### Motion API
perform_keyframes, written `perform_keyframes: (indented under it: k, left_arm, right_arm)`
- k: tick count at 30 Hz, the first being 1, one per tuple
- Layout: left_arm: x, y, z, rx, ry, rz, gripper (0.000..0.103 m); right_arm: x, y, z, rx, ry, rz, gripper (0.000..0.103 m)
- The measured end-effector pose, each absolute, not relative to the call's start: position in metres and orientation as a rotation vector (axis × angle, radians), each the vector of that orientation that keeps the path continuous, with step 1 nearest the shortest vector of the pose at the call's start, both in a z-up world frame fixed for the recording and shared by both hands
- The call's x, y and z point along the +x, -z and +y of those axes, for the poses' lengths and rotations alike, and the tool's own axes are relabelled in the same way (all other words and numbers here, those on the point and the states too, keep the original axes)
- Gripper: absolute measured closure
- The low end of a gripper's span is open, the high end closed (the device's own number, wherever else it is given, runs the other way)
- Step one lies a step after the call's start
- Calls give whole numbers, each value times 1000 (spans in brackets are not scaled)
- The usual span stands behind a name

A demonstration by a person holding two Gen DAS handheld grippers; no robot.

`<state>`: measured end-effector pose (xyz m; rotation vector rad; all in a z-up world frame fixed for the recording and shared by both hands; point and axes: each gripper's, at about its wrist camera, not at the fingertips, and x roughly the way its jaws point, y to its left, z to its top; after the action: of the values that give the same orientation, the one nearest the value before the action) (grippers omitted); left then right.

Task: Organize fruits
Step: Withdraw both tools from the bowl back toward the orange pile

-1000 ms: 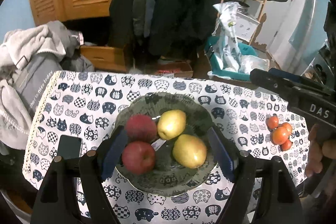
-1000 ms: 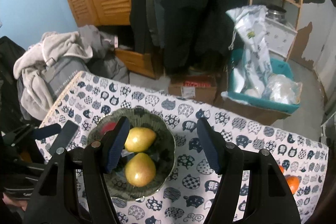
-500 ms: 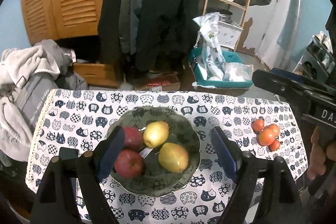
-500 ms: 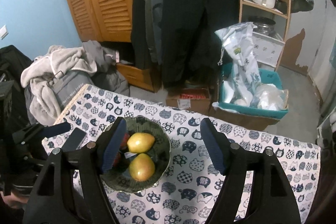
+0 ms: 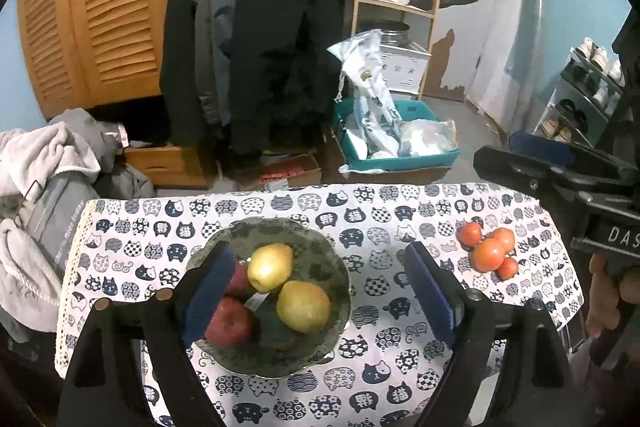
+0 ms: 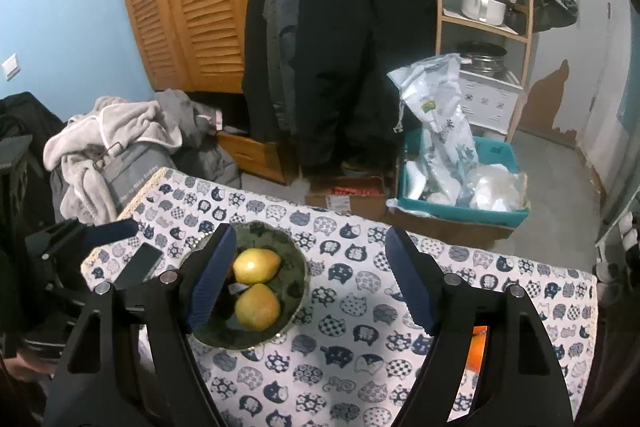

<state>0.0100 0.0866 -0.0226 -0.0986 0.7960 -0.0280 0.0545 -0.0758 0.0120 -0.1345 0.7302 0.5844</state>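
Fruits (image 5: pixel 303 305) in bowl (image 5: pixel 320 263), tomatoes (image 5: pixel 490 253) probably beside.

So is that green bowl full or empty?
Partly full: the green bowl holds two pears and two apples.

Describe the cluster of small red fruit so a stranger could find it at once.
Start at the table with the cat-print cloth. A dark green plate of apples and pears sits near its left side. The red cluster lies loose on the cloth near the right edge, the only fruit off the plate.
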Motion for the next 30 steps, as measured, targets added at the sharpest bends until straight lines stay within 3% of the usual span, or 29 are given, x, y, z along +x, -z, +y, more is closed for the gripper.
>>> perform_keyframes:
  k: [30]
  left_arm:
    - [32, 30, 12, -35, 145, 833, 13]
  right_arm:
    - [66, 13, -172, -78, -457, 788, 26]
